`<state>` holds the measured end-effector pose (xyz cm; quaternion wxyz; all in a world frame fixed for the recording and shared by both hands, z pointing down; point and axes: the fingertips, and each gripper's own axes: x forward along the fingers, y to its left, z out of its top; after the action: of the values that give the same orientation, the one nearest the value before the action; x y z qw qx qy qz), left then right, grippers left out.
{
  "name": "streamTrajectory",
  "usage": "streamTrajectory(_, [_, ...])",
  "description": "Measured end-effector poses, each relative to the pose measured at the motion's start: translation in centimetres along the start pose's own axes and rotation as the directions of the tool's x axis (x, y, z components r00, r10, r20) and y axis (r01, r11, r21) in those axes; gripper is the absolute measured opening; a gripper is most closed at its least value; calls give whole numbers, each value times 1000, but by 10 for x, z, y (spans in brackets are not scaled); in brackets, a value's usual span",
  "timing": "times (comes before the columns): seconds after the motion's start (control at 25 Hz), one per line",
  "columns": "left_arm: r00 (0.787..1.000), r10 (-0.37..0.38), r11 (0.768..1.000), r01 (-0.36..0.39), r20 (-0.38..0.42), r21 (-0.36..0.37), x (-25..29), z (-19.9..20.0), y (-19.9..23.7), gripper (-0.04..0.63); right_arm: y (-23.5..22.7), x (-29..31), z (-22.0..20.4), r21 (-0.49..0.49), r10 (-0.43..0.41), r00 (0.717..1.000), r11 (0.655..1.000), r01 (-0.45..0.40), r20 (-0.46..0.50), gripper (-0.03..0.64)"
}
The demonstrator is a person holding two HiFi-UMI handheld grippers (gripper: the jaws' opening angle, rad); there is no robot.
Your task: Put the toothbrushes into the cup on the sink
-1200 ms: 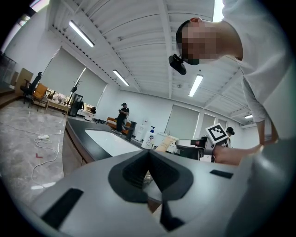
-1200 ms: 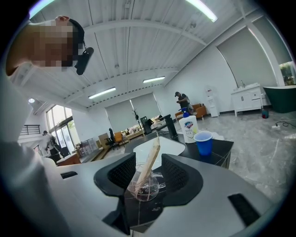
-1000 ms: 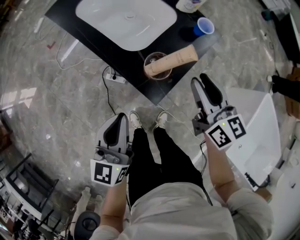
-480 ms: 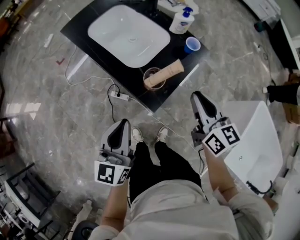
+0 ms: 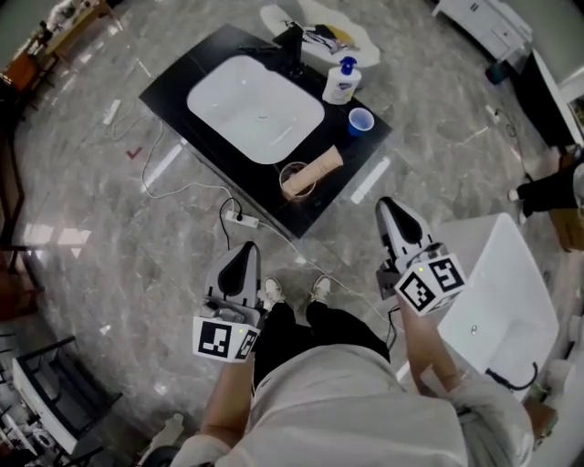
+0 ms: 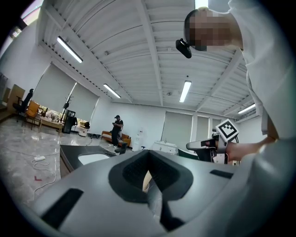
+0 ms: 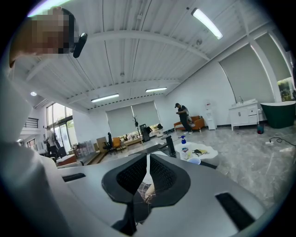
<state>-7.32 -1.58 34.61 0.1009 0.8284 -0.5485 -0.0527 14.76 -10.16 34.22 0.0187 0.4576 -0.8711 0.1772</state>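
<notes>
Head view. Person stands back from black desk (image 5: 173, 100) with white inset basin (image 5: 255, 108). Left gripper (image 5: 245, 251) and right gripper (image 5: 388, 205) hang over the floor, well apart from the desk. Blue plastic cup (image 5: 360, 120) stands at the desk's right corner, just beside white pump bottle (image 5: 339, 84). Clear round glass (image 5: 294, 179) near the front edge has tan cylinder (image 5: 315, 171) lying across it. White power strip (image 5: 242, 219) with cable lies on the floor near the feet.

Risks (judgement): on stepping in, a foot could snag the cable. The cup looks light and crowded by the bottle, so a brush dropped at a slant, or a jaw nudging the bottle, could tip it. Target vessel is uncertain, since the glass is blocked by the cylinder.

Hard to read: toothbrushes not identifiable. Small dark and yellow items on white sheet (image 5: 274, 18) at the rear may be them, but they are too small to tell.

Left gripper view. Jaws clenched together, nothing between them. The gripper body hides most of the desk.

Right gripper view. Jaws clenched together on nothing. Cup and bottle are tiny in the distance.
</notes>
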Motion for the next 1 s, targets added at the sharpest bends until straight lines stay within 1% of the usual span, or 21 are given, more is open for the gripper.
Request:
streamTrajectory(0.2, [1000, -1, 999, 0, 28, 44, -3, 14, -7, 2, 6, -8, 18, -47, 18, 999, 999, -16, 30, 48])
streamTrajectory(0.28, [999, 1, 998, -4, 44, 65, -5, 20, -9, 2, 13, -11, 23, -59, 34, 998, 998, -31, 44, 48])
streamTrajectory(0.44, [997, 7, 995, -14, 74, 102, -11, 30, -14, 2, 31, -17, 32, -114, 73, 995, 991, -66, 60, 48])
streamTrajectory(0.68, [996, 6, 993, -17, 92, 119, -17, 32, -26, 2, 54, -26, 38, -193, 130, 989, 975, -114, 73, 48])
streamTrajectory(0.84, [995, 1, 991, -14, 101, 130, -18, 34, -30, 2, 63, -32, 38, -232, 140, 986, 966, -117, 86, 48])
streamTrajectory(1.0, [994, 10, 991, -24, 107, 129, -24, 35, -28, 2, 72, -37, 32, -260, 138, 987, 959, -114, 78, 48])
